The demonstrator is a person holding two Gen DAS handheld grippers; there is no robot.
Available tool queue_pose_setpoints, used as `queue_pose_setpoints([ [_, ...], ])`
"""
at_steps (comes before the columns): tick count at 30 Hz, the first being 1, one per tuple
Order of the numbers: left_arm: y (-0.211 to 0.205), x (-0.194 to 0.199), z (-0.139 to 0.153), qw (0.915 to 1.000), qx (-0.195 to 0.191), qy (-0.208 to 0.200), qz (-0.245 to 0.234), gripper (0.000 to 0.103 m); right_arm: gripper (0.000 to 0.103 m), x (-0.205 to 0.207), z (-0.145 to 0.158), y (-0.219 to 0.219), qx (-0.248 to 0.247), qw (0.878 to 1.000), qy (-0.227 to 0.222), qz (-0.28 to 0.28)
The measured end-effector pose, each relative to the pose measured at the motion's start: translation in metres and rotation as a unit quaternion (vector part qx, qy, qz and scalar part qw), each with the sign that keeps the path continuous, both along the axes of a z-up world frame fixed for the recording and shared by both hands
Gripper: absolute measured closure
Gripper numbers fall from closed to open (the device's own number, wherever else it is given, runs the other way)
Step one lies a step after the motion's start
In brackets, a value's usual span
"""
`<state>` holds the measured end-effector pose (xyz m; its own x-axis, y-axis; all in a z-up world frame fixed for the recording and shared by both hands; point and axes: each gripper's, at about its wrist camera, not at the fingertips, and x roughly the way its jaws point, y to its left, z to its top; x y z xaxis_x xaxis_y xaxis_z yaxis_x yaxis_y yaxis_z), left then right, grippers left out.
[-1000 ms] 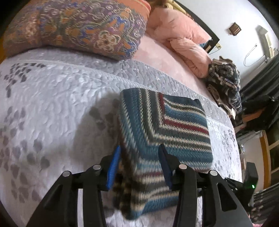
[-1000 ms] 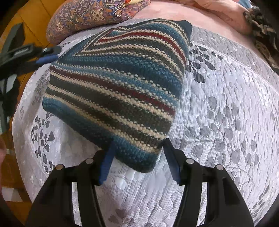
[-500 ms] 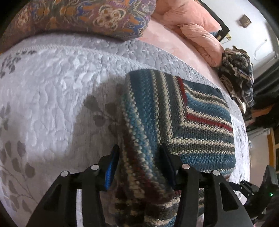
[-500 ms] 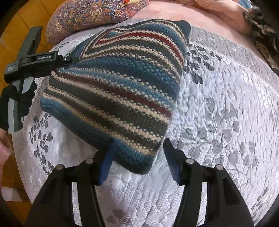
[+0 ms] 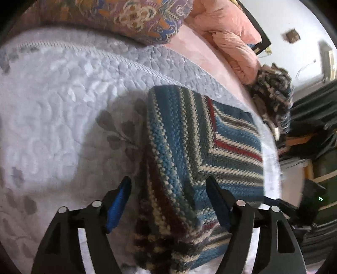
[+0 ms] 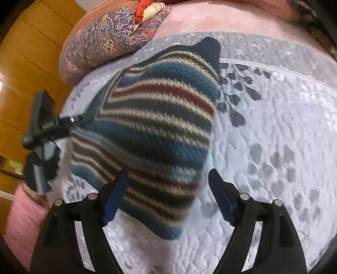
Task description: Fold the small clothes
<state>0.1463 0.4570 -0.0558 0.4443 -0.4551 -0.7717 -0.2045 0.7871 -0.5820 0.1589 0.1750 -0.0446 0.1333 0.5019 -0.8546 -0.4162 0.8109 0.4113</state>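
knit striped garment [image 5: 210,147] - one, folded | left tongs [image 5: 168,189] wide | right tongs [image 6: 168,183] wide

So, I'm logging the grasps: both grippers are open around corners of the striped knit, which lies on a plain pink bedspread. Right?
Not quite: the striped knit lies on a white quilted bedspread with grey leaf prints, as the right wrist view shows. Left gripper and right gripper are both open around its corners.

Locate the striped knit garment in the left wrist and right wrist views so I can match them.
Left wrist: striped knit garment fills centre to lower centre, its near corner between the open left gripper fingers.
Right wrist: centre, near corner between the open right gripper fingers.
Shared landmark: patterned pillow, top in both.
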Motion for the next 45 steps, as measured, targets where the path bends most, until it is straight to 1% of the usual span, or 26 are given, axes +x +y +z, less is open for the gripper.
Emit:
queue_pose_setpoints([
  [1, -0.001, 0.002, -0.005, 0.9999, -0.01, 0.002, -0.002, 0.026, 0.019, 0.006, -0.002, 0.002, -0.001, 1.0, 0.002, -0.002],
  [2, -0.002, 0.006, -0.011, 0.9999, -0.013, 0.008, -0.006, 0.025, 0.019, 0.01, -0.004, 0.003, -0.003, 1.0, 0.001, -0.003],
  [3, -0.005, 0.009, -0.016, 0.9998, -0.009, 0.016, -0.01, 0.025, 0.018, 0.017, -0.007, 0.005, -0.003, 1.0, 0.004, -0.002],
  [4, -0.008, 0.011, -0.021, 0.9996, -0.008, 0.021, -0.017, 0.025, 0.015, 0.022, -0.012, 0.006, 0.006, 1.0, 0.014, -0.001],
  [5, -0.011, 0.014, -0.025, 0.9994, -0.01, 0.023, -0.024, 0.025, 0.014, 0.027, -0.015, 0.006, 0.018, 1.0, 0.025, -0.001],
  [6, -0.016, 0.018, -0.029, 0.9992, -0.016, 0.019, -0.03, 0.022, 0.013, 0.033, -0.021, 0.005, 0.038, 0.998, 0.044, -0.003],
  [9, -0.024, 0.026, -0.032, 0.999, -0.023, 0.011, -0.037, 0.016, 0.011, 0.047, -0.034, 0.007, 0.066, 0.995, 0.075, -0.006],
  [12, -0.03, 0.032, -0.035, 0.9987, -0.02, 0.012, -0.044, 0.015, 0.005, 0.057, -0.048, 0.015, 0.088, 0.99, 0.106, -0.004],
  [14, -0.031, 0.034, -0.035, 0.9987, -0.019, 0.01, -0.046, 0.015, 0.003, 0.062, -0.059, 0.021, 0.104, 0.986, 0.127, -0.002],
  [15, -0.032, 0.035, -0.035, 0.9987, -0.016, 0.009, -0.047, 0.015, 0.003, 0.065, -0.066, 0.023, 0.12, 0.982, 0.143, -0.006],
  [16, -0.033, 0.035, -0.034, 0.9987, -0.011, 0.008, -0.048, 0.017, 0.003, 0.066, -0.068, 0.024, 0.128, 0.981, 0.148, -0.01],
  [18, -0.036, 0.033, -0.031, 0.9986, -0.005, 0.005, -0.053, 0.033, 0.01, 0.066, -0.064, 0.025, 0.131, 0.981, 0.142, -0.01],
  [19, -0.036, 0.032, -0.031, 0.9986, -0.008, 0.003, -0.051, 0.037, 0.023, 0.064, -0.061, 0.024, 0.132, 0.982, 0.135, -0.008],
  [20, -0.035, 0.029, -0.03, 0.9987, -0.018, -0.001, -0.049, 0.045, 0.032, 0.062, -0.058, 0.021, 0.136, 0.982, 0.134, -0.007],
  [21, -0.033, 0.027, -0.029, 0.9987, -0.024, -0.004, -0.045, 0.05, 0.035, 0.06, -0.054, 0.016, 0.149, 0.979, 0.136, -0.007],
  [22, -0.032, 0.024, -0.028, 0.9987, -0.029, -0.008, -0.041, 0.052, 0.038, 0.058, -0.051, 0.013, 0.158, 0.978, 0.137, -0.007],
  [24, -0.035, 0.016, -0.022, 0.9983, -0.041, -0.02, -0.037, 0.057, 0.039, 0.052, -0.043, 0.009, 0.165, 0.977, 0.133, -0.002],
  [25, -0.038, 0.012, -0.018, 0.9979, -0.048, -0.025, -0.036, 0.058, 0.04, 0.048, -0.039, 0.005, 0.166, 0.977, 0.132, -0.001],
  [28, -0.055, -0.004, -0.005, 0.9964, -0.058, -0.041, -0.046, 0.059, 0.04, 0.034, -0.025, -0.012, 0.186, 0.973, 0.134, 0.003],
  [30, -0.07, -0.017, 0.005, 0.9948, -0.072, -0.051, -0.052, 0.059, 0.04, 0.023, -0.012, -0.03, 0.199, 0.971, 0.134, 0.01],
  [32, -0.088, -0.032, 0.016, 0.9927, -0.085, -0.063, -0.057, 0.059, 0.04, 0.009, 0.001, -0.049, 0.198, 0.972, 0.127, 0.018],
  [35, -0.113, -0.051, 0.028, 0.9905, -0.091, -0.078, -0.066, 0.059, 0.04, -0.013, 0.02, -0.081, 0.199, 0.973, 0.118, 0.022],
  [36, -0.126, -0.06, 0.032, 0.9893, -0.102, -0.081, -0.066, 0.059, 0.04, -0.023, 0.026, -0.096, 0.196, 0.974, 0.115, 0.022],
  [38, -0.146, -0.07, 0.038, 0.9878, -0.11, -0.086, -0.069, 0.059, 0.04, -0.037, 0.033, -0.119, 0.193, 0.974, 0.115, 0.021],
  [42, -0.187, -0.089, 0.041, 0.9861, -0.115, -0.09, -0.08, 0.059, 0.039, -0.06, 0.036, -0.16, 0.184, 0.976, 0.116, 0.018],
  [45, -0.216, -0.096, 0.03, 0.9867, -0.116, -0.079, -0.083, 0.059, 0.039, -0.072, 0.024, -0.189, 0.171, 0.977, 0.124, 0.008],
])
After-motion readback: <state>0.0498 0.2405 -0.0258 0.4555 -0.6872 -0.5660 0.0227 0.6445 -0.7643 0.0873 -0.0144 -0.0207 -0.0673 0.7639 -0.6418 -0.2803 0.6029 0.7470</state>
